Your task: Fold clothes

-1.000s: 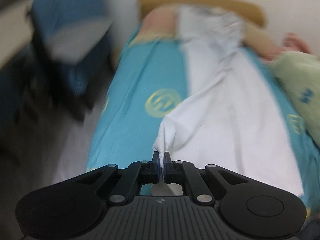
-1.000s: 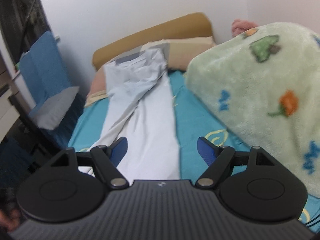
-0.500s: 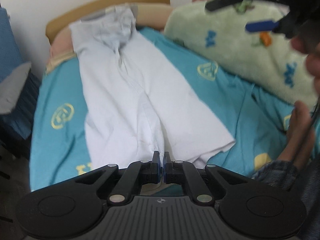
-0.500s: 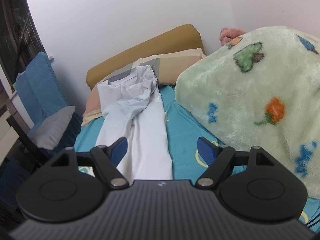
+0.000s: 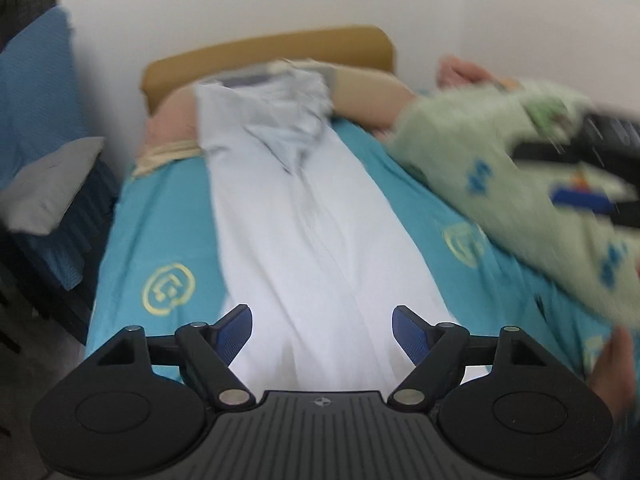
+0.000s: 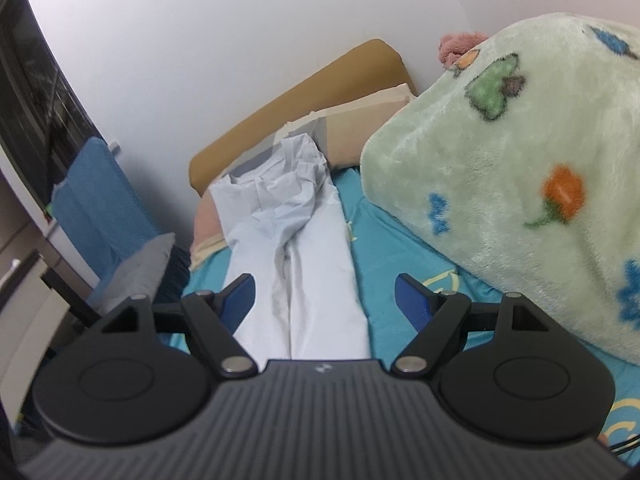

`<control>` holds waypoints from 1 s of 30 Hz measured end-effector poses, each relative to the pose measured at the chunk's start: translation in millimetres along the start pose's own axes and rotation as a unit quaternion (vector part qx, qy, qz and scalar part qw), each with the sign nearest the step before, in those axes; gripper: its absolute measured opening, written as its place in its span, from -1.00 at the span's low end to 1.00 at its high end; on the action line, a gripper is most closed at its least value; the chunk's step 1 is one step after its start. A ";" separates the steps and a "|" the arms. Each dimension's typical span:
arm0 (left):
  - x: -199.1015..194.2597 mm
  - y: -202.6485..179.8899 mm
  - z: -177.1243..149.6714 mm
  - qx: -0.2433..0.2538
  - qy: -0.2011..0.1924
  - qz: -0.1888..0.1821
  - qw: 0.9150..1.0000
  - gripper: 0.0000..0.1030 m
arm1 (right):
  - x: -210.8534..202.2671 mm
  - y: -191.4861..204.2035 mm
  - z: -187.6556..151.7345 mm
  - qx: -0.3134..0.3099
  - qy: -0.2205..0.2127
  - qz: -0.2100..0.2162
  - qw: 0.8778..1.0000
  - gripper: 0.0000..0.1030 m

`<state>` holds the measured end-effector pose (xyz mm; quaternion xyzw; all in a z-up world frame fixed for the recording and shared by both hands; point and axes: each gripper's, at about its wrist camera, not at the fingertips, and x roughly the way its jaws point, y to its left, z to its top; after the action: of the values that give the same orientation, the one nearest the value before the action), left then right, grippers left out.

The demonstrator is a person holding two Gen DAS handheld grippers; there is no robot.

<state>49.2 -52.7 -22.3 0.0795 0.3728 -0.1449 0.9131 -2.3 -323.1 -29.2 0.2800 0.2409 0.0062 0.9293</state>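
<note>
A pair of white trousers (image 5: pixel 304 216) lies stretched lengthwise on the teal bed sheet (image 5: pixel 160 248), legs side by side toward me, crumpled waist against the pillows at the headboard. It also shows in the right wrist view (image 6: pixel 296 248). My left gripper (image 5: pixel 322 326) is open and empty above the leg ends. My right gripper (image 6: pixel 325 294) is open and empty, held higher over the near part of the legs; it shows blurred at the right edge of the left wrist view (image 5: pixel 580 196).
A green plush blanket (image 6: pixel 520 168) is heaped along the bed's right side. A tan headboard (image 5: pixel 264 60) and pillows stand at the far end. A blue chair with a grey cushion (image 5: pixel 44 196) stands left of the bed. A hand (image 5: pixel 612 368) is at the lower right.
My left gripper was shut on the trouser leg end, carried it across beside the other leg, then opened and let go. My right gripper stayed open and rose a little.
</note>
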 end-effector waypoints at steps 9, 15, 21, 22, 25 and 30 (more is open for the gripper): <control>28.9 43.8 -2.4 -0.058 -0.028 0.013 0.998 0.64 | 51.6 35.0 1.4 -0.059 0.041 0.018 0.997 0.43; 53.7 64.5 -13.9 -0.122 -0.038 -0.016 0.992 0.67 | 151.8 82.4 11.7 -0.137 0.076 0.019 0.988 0.43; 86.3 89.1 -17.2 -0.152 -0.038 -0.017 0.987 0.66 | 289.4 118.6 33.3 -0.135 0.071 0.005 0.988 0.36; 89.9 96.2 -18.8 -0.160 -0.037 -0.017 0.986 0.66 | 310.4 124.2 35.2 -0.145 0.066 -0.001 0.987 0.36; 107.9 121.1 -25.7 -0.191 -0.029 -0.029 0.981 0.66 | 363.8 128.6 37.0 -0.164 0.063 -0.018 0.984 0.35; 134.0 154.8 -34.6 -0.243 -0.008 -0.032 0.970 0.66 | 412.0 125.0 28.6 -0.184 0.056 -0.025 0.981 0.34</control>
<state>167.6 74.9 -135.4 -0.1576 0.3919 -0.0795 0.9029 390.2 -172.2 -126.0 0.0978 0.2937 0.0431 0.9499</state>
